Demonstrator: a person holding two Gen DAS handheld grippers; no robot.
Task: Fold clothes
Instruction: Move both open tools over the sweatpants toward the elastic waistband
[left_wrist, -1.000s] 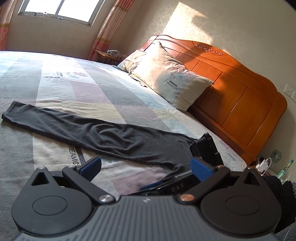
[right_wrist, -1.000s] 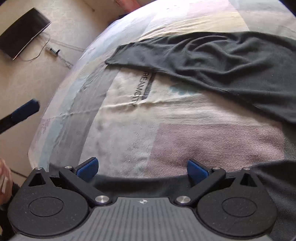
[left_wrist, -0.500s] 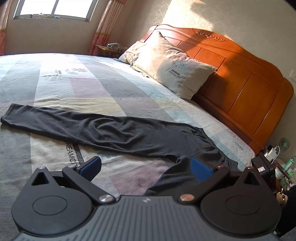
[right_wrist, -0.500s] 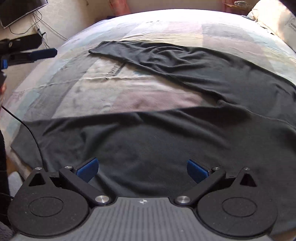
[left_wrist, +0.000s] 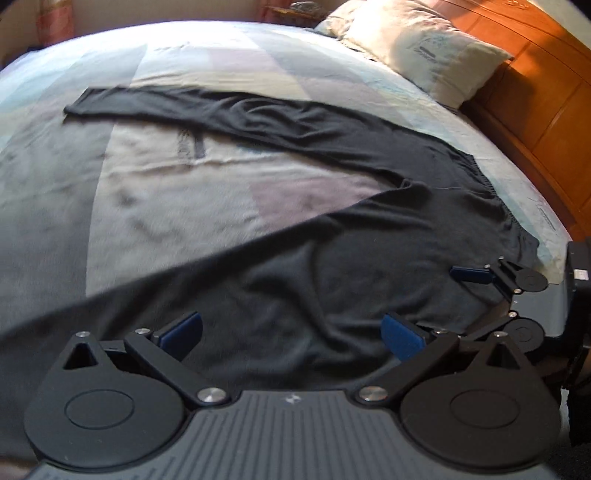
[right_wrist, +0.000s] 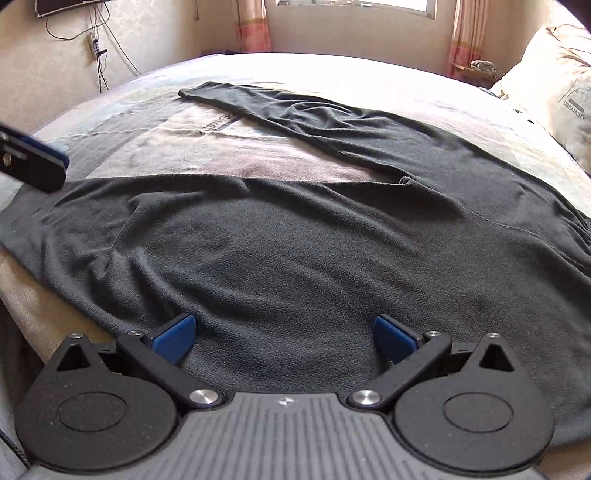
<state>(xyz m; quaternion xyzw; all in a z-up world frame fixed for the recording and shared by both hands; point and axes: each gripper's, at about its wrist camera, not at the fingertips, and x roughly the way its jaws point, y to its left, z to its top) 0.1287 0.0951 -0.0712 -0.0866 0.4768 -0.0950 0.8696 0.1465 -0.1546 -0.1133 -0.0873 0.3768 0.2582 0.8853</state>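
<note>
Tilting down toward the bed since half a second ago, the left wrist view has lost the window and most of the headboard (left_wrist: 535, 92), which now sits only in the upper right corner, and the dark trousers (left_wrist: 332, 240) fill the lower centre where before only a fold of them showed. The left gripper (left_wrist: 291, 330) hangs over the nearer trouser leg with its blue pads (left_wrist: 183, 328) spread wide and nothing between them. The right gripper (left_wrist: 476, 275) has come in at the right edge of that frame, resting at the waistband end of the cloth, where earlier only a dark block showed. In the right wrist view the camera has lifted: the window and curtains appear along the top, and the trousers (right_wrist: 295, 251) spread across the middle, one leg running to the upper left, the other to the left edge. The right gripper (right_wrist: 284, 334) stands wide open over the fabric, holding nothing. The left gripper (right_wrist: 33, 162) shows at the left edge, lower than before. A pillow (right_wrist: 561, 99) lies at the upper right on the patchwork bedsheet (right_wrist: 258, 155)
</note>
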